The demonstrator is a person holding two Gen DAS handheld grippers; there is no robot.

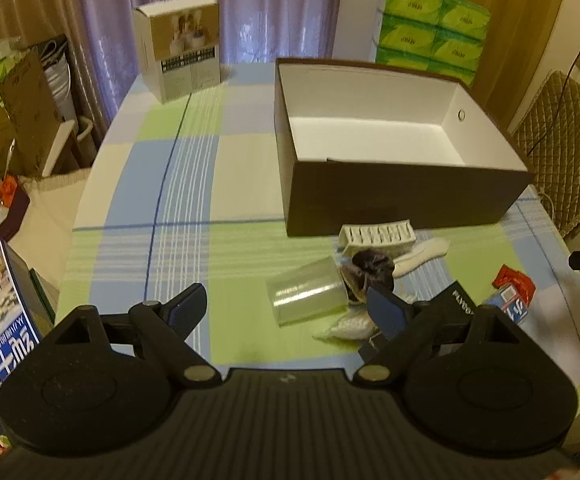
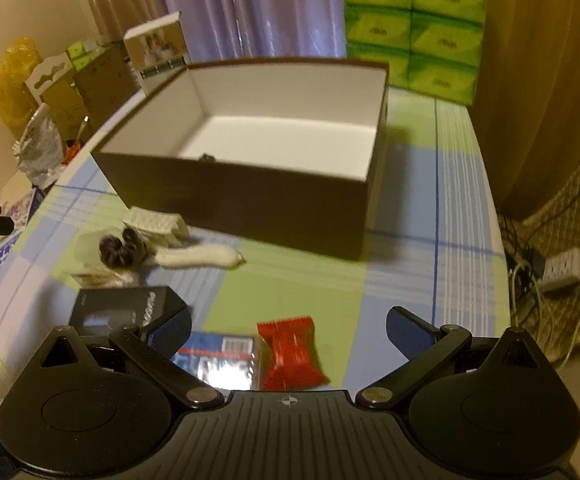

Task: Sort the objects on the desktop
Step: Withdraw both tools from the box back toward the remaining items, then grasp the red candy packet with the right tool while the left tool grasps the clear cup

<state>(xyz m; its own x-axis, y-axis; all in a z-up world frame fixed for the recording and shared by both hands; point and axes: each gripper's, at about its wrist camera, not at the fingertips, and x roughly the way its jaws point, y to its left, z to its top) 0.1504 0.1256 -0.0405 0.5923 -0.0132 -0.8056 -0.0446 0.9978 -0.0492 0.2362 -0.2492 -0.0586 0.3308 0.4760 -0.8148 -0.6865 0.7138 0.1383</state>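
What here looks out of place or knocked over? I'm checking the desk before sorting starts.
The clear plastic cup lies tipped on its side in the jumble of small items in front of the brown box, against a dark scrunchie. Nothing looks spilled or broken. The box holds almost nothing; one small dark thing inside is too small to identify.

Small dark item [image 2: 209, 156] in box [image 2: 250, 200] unidentifiable.
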